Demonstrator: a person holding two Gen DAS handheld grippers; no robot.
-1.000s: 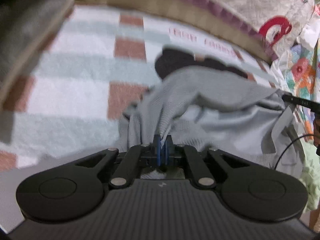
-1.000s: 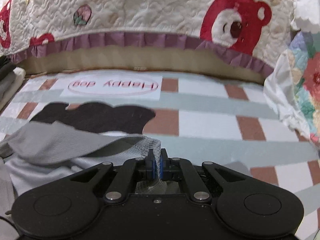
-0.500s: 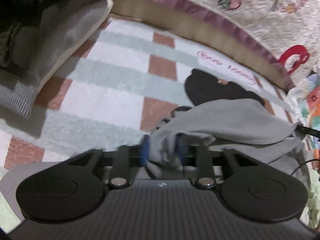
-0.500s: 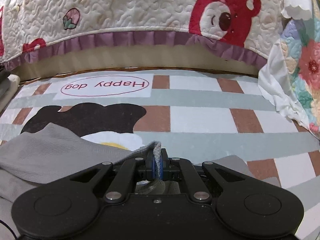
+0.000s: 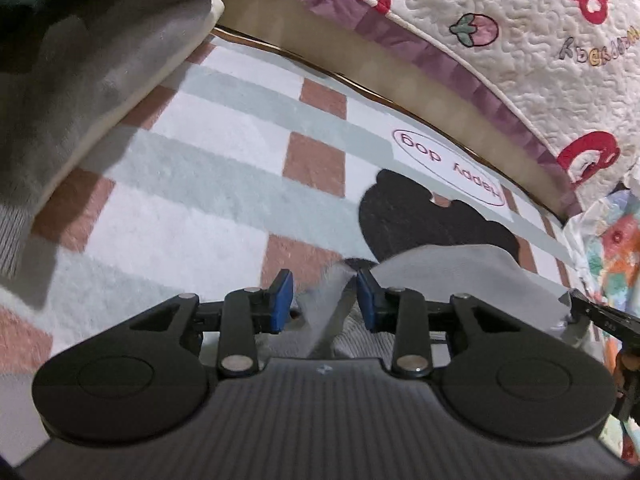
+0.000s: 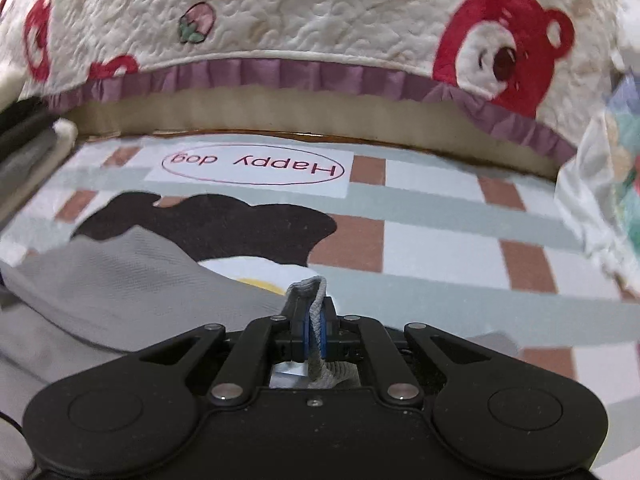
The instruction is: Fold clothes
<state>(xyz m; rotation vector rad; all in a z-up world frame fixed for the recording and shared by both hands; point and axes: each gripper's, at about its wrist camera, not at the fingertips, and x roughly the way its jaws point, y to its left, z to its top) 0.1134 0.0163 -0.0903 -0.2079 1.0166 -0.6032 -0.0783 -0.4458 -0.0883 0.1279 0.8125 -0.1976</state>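
On the checked mat point(image 6: 440, 256), your right gripper point(image 6: 314, 332) pinches the grey garment's point(image 6: 120, 280) ribbed edge. Your left gripper point(image 5: 324, 300) is closing, its 2 pads apart around a loose fold, and the garment stretches away to its right.

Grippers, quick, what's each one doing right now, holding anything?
Left gripper: jaws apart and closing, grey garment fold between them, pads not pressing it.
Right gripper: jaws shut on the grey garment's edge.
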